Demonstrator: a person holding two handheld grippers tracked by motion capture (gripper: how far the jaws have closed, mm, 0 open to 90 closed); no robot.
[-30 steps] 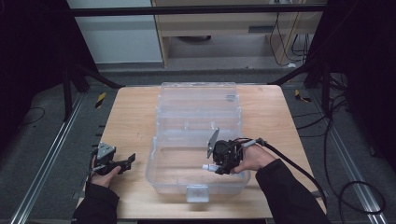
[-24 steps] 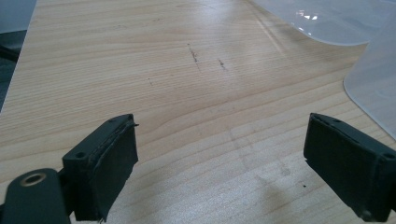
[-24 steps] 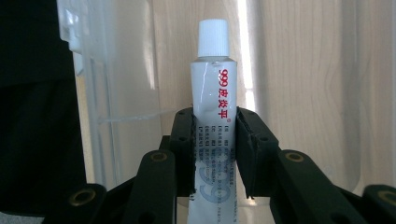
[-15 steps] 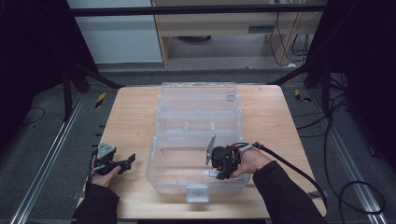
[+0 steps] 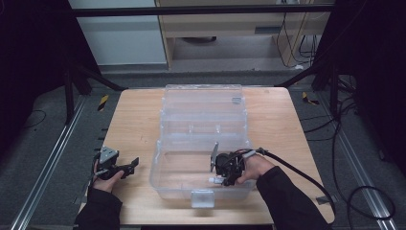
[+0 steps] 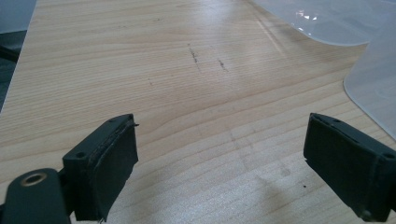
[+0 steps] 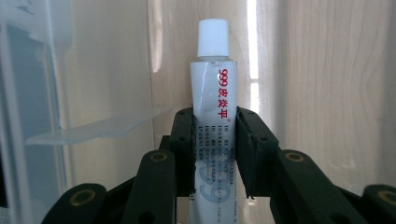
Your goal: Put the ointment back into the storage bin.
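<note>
The ointment tube (image 7: pixel 212 107), white with red lettering and a white cap, sits clamped between the right gripper (image 7: pixel 215 149) fingers, low inside the clear plastic box (image 5: pixel 203 120) near its front wall. The left gripper (image 6: pixel 219 163) rests on the tabletop (image 5: pixel 129 120) beside the box, fingers spread wide, grasping nothing.

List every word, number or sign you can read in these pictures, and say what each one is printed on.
"999" in red, followed by the red Chinese characters "皮炎平": on the white tube held in the right tool.
A large pale blue "999": lower on the same tube, partly hidden between the tool's pads.
Small grey print beside the red text on the tube: too small to read.
Clear plastic box, wooden table, left tool: no readable text.
</note>
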